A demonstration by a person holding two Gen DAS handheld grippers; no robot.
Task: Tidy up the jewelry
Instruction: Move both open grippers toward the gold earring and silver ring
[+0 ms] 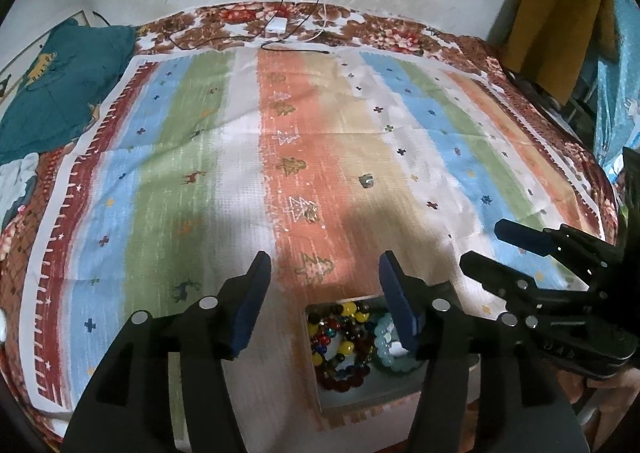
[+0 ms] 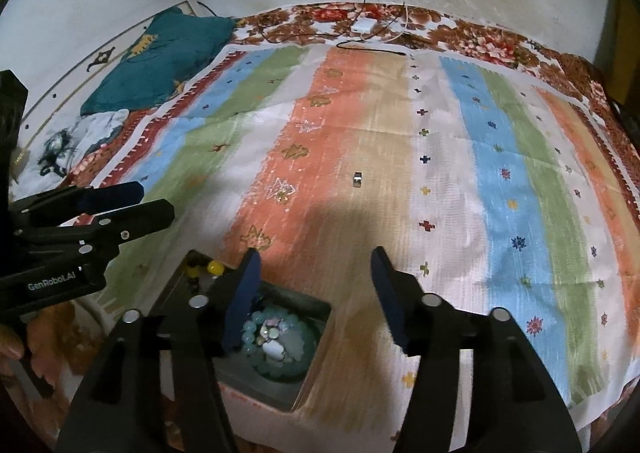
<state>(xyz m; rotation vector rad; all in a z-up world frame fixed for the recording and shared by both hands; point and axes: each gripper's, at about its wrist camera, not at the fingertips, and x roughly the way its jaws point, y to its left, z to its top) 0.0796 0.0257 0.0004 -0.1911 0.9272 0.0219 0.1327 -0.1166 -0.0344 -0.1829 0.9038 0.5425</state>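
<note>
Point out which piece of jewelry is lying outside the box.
The small ring, alone on the striped cloth. The bead bracelets, multicoloured and pale green, all sit inside the box.

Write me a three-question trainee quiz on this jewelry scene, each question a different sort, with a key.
1. True or false: the left gripper is shut on a bracelet.
2. Multiple choice: the small ring lies where? A) in the box B) out on the striped cloth C) between the right gripper's fingers
3. Fill in: inside the box, the pale bead bracelet is mostly the colour ____.

Key
1. False. Its jaws stand wide apart and hold nothing.
2. B. It sits alone on the striped cloth, well beyond the right gripper, which is open too.
3. Light blue-green; the multicoloured beads lie beside it in the same box.
</note>
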